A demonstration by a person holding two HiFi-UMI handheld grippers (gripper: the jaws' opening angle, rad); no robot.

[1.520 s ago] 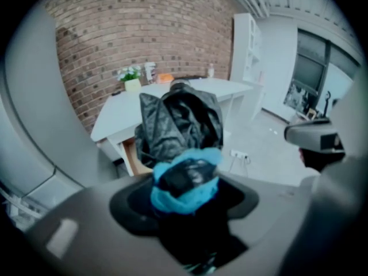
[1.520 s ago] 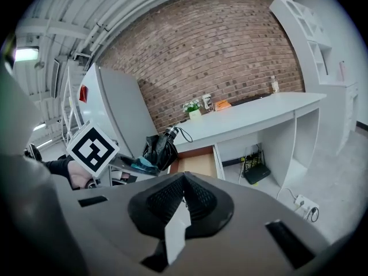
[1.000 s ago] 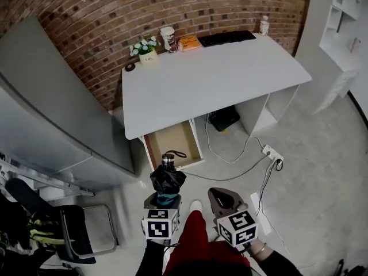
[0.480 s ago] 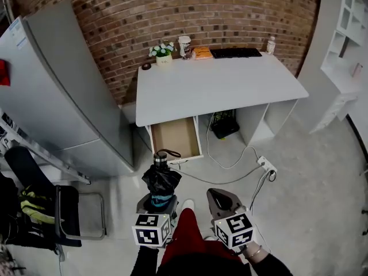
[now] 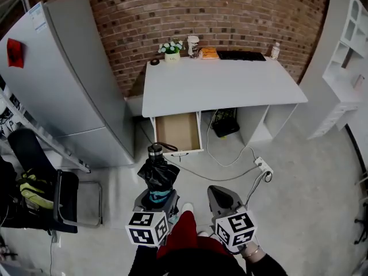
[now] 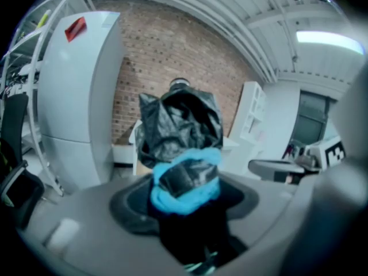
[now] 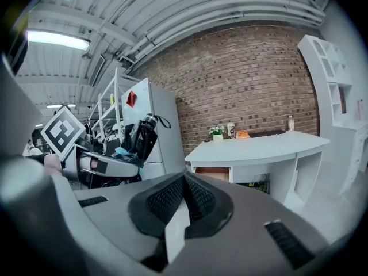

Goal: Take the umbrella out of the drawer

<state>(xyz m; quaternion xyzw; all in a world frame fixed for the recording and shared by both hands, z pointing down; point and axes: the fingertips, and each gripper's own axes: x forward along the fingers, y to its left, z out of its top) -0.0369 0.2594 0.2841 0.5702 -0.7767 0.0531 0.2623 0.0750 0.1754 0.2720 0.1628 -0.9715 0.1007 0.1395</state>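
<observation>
Umbrella (image 5: 158,174), folded and black, stands clamped in your left gripper's (image 5: 156,196) jaws, out of the open drawer (image 5: 178,132) at twelve o'clock under the white counter (image 5: 218,88), while your right gripper (image 5: 218,192), at three o'clock, has its jaws pressed together on nothing.

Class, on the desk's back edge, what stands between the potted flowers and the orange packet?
A pale cup stands between the potted flowers and the orange packet. The head view shows it.
</observation>
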